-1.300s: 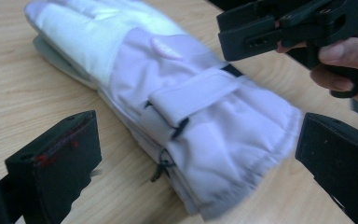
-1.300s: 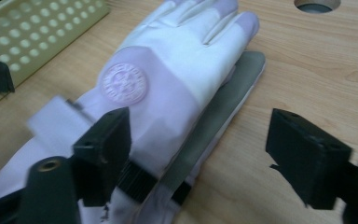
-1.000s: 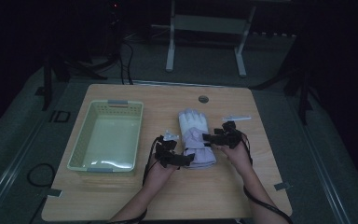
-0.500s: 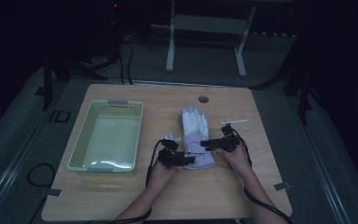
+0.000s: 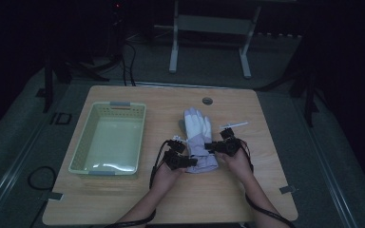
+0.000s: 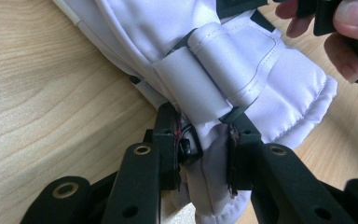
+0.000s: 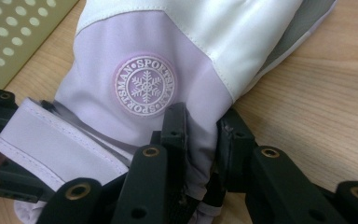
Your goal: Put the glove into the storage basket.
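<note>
A white and lilac ski glove (image 5: pixel 197 135) lies flat on the wooden table (image 5: pixel 271 190), fingers pointing away from me. My left gripper (image 5: pixel 191 162) is at the left of its near cuff. Those jaws have just been closing and now pinch a fold of cuff fabric (image 6: pixel 204 156) below the wrist strap (image 6: pixel 200 88). My right gripper (image 5: pixel 213 146) is at the cuff's right edge. Its jaws have also just been closing and pinch the lilac fabric (image 7: pixel 200 156) below the round snowflake badge (image 7: pixel 144 86).
A pale green perforated basket (image 5: pixel 108 142) stands to the left of the glove, and its wall (image 7: pixel 14 32) is close by in the right gripper view. A small white stick (image 5: pixel 234 125) lies right of the glove. A round cable hole (image 5: pixel 207 100) marks the table's far side.
Both grippers have closed in on the glove's near cuff, and their jaws went from wide apart to pinching the fabric. The right hand slid toward me along the glove.
</note>
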The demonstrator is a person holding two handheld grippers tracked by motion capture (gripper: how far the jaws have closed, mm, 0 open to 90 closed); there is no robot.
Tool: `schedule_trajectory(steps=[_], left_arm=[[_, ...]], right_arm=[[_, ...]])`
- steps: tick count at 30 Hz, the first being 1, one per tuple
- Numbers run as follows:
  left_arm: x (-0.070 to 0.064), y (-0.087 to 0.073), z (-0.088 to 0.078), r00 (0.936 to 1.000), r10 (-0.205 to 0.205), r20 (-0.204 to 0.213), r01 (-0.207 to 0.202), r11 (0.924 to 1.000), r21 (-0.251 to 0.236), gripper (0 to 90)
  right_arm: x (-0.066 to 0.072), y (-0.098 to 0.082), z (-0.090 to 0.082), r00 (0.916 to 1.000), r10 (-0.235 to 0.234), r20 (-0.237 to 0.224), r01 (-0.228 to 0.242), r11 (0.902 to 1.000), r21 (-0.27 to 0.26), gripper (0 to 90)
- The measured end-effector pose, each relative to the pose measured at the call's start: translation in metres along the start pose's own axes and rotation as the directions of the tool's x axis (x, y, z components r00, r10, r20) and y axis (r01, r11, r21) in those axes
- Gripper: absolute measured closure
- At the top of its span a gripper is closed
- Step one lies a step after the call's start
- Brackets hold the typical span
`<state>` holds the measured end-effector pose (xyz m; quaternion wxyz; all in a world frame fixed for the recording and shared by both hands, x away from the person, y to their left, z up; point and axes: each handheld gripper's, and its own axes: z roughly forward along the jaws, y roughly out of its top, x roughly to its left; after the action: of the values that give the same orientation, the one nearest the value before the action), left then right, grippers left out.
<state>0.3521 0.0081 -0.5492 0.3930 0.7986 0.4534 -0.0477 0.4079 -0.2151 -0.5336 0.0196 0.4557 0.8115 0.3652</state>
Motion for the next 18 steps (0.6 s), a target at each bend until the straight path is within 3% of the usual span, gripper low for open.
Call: schedule_trajectory(steps=[6, 18], left_arm=[[-0.003, 0.003, -0.003, 0.9999, 0.015, -0.008, -0.015, 0.9999, 0.007, 72.8], [-0.008, 0.015, -0.022, 0.9977, 0.068, 0.001, -0.068, 0.9976, 0.010, 73.0]], right_arm=[[0.010, 0.002, -0.004, 0.9968, -0.052, 0.061, 0.052, 0.9986, -0.010, 76.2], [0.023, 0.009, -0.021, 0.9921, -0.091, 0.086, 0.095, 0.9945, -0.044, 76.4]])
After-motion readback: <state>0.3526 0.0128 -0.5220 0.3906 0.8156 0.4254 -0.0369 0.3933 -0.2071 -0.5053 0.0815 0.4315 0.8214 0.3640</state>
